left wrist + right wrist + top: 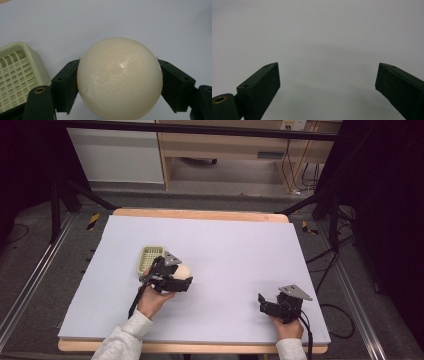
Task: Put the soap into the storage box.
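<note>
Two black jaws of the left gripper (119, 82) pressed both sides of a cream ball (119, 79), just beside the pale green basket (149, 257) on the lavender table (235, 245). Well apart from that basket, the right gripper (327, 85) spread wide, holding nothing.

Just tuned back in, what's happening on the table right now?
A person works at a pale lilac table with a two-jaw gripper in each hand. The left gripper is shut on a smooth cream-white ball, its jaws pressed against the ball's two sides, right beside a small pale green slotted plastic basket. The right gripper sits apart near the table's front edge, jaws open with nothing between them.
</note>
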### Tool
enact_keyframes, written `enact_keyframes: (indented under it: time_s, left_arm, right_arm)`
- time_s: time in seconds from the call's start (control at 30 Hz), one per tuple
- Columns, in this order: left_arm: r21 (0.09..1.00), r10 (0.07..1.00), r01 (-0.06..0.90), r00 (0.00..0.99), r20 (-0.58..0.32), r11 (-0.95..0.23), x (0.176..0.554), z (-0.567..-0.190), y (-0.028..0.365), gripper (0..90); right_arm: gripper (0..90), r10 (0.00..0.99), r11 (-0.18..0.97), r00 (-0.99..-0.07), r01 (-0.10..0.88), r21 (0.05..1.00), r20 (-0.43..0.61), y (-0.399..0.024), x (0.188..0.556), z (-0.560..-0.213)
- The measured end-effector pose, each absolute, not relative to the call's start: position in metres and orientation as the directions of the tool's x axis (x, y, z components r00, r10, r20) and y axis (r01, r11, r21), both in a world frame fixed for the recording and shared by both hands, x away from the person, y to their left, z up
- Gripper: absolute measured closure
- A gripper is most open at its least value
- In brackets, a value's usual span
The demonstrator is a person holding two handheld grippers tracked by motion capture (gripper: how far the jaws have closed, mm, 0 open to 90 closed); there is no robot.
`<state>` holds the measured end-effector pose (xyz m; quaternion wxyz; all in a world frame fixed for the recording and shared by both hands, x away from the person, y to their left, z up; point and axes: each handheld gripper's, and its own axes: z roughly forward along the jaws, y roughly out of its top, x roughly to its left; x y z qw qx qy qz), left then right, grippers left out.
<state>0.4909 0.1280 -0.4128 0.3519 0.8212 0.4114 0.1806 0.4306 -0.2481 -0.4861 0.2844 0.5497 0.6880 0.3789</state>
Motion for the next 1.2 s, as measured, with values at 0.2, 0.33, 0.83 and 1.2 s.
enact_keyframes:
  time_s: [0.2,0.33,0.83,1.2]
  left_arm:
    - [0.733,0.819,0.556,0.574,0.003,-0.392,0.493,-0.411,0.141,24.0]
    - [0.731,0.825,0.558,0.566,0.009,-0.391,0.495,-0.409,0.149,23.9]
    - [0.736,0.855,0.577,0.519,0.004,-0.354,0.506,-0.403,0.167,24.0]
    - [0.739,0.874,0.588,0.487,0.001,-0.328,0.515,-0.4,0.18,23.9]
  right_arm:
    - [6.2,0.972,0.108,-0.233,0.542,0.834,0.025,-0.248,0.431,-0.486]
    - [6.2,0.972,0.108,-0.233,0.543,0.833,0.026,-0.248,0.431,-0.486]
    - [6.2,0.972,0.108,-0.233,0.548,0.83,0.028,-0.248,0.431,-0.486]
    - [6.3,0.972,0.109,-0.233,0.549,0.829,0.027,-0.248,0.431,-0.486]
